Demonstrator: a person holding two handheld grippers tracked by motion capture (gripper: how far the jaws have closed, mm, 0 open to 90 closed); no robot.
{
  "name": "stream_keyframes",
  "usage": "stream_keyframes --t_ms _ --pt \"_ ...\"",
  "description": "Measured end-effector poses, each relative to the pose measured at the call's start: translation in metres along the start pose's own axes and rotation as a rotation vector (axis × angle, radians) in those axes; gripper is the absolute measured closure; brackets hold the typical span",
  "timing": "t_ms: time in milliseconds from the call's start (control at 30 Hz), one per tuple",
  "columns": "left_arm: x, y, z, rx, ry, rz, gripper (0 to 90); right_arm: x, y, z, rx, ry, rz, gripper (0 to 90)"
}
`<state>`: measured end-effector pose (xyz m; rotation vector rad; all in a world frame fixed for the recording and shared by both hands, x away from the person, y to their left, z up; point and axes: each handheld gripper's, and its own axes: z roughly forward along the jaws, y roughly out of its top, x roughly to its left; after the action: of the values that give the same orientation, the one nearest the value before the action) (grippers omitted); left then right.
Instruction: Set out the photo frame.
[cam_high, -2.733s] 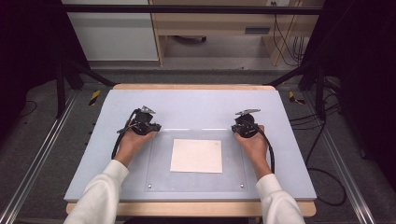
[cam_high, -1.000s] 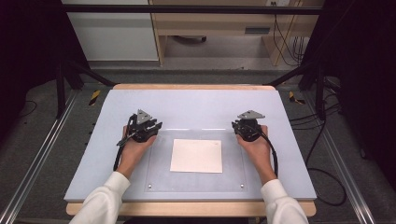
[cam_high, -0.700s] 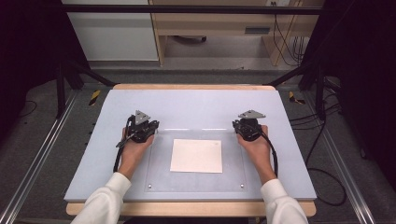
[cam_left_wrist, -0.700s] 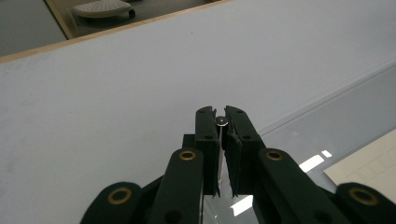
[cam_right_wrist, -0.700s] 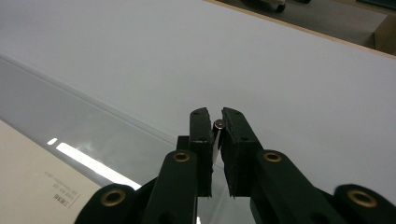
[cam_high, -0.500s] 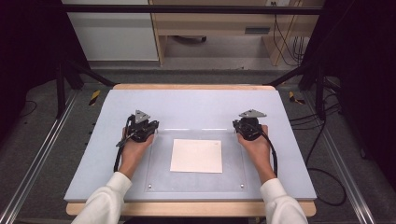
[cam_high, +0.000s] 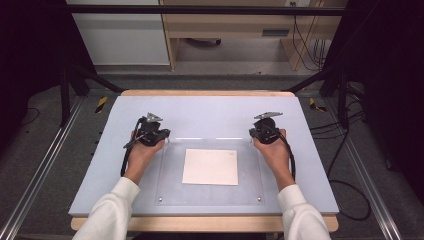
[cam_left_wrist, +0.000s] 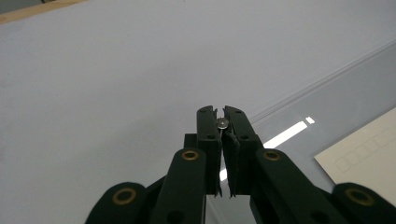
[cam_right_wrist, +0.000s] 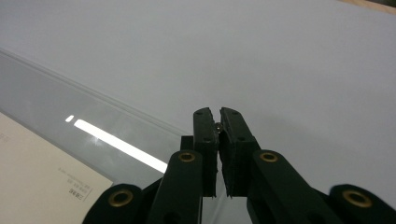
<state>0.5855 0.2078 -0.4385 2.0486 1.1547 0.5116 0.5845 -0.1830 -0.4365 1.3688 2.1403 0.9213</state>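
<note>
My left gripper (cam_high: 164, 135) rests at the far left corner of a clear acrylic plate (cam_high: 170, 187), its jaws shut. In the left gripper view the left gripper (cam_left_wrist: 220, 122) has its black jaws pressed together, and a small silver screw head (cam_left_wrist: 223, 123) shows in the notch at their tips. My right gripper (cam_high: 253, 133) sits at the plate's far right corner, also shut. The right gripper (cam_right_wrist: 218, 122) looks the same in its own view, with a tiny metal glint at the tips. A cream paper sheet (cam_high: 210, 166) lies in the middle of the plate.
The plate lies on a pale blue-grey mat (cam_high: 210, 112) that covers a wooden table (cam_high: 200, 224). Small screws (cam_high: 258, 198) mark the plate's near corners. Black frame bars, cables and a yellow-handled tool (cam_high: 101, 104) lie on the floor around the table.
The left gripper's jaws have come together and the left hand has shifted slightly. The right hand has stayed at its corner. The paper has not moved.
</note>
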Motion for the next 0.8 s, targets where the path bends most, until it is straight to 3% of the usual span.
stream_keyframes --t_ms 267,400,700,800 --pt "0.005 0.010 0.003 0.063 -0.025 -0.019 85.0 -0.006 0.011 0.003 0.077 0.034 0.028 85.7" --pt "0.010 0.013 0.006 0.078 -0.045 -0.038 85.1 -0.012 0.019 0.007 0.126 0.073 0.070 85.0" --pt "0.010 0.017 0.006 0.116 -0.049 -0.034 85.1 -0.014 0.012 0.004 0.088 0.095 0.071 82.8" --pt "0.009 0.019 0.006 0.128 -0.047 -0.027 85.1 -0.014 0.008 -0.002 0.046 0.081 0.042 74.2"
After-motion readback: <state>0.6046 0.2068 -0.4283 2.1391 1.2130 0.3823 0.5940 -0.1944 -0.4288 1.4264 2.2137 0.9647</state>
